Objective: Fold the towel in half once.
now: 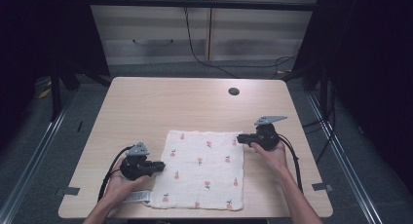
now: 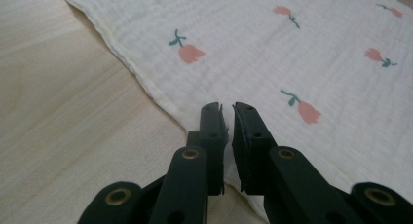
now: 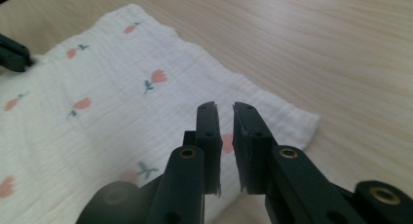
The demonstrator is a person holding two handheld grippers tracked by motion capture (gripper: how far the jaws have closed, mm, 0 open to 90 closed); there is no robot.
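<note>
The cloth (image 1: 202, 169) is cream-white muslin with a fine crinkled weave, scattered with small salmon-pink tulips on dark green stems and leaves. A white label (image 1: 137, 197) with faint grey print lies at its near left corner. The worktop (image 1: 160, 104) is pale beige wood grain with a dark round hole (image 1: 234, 91) near its far edge. The left hand-held gripper (image 1: 160, 166) and the right hand-held gripper (image 1: 239, 139) are matt black with brass-coloured pins, each topped by a grey plate. The cabinet fronts (image 1: 160, 29) behind are light grey-beige.
</note>
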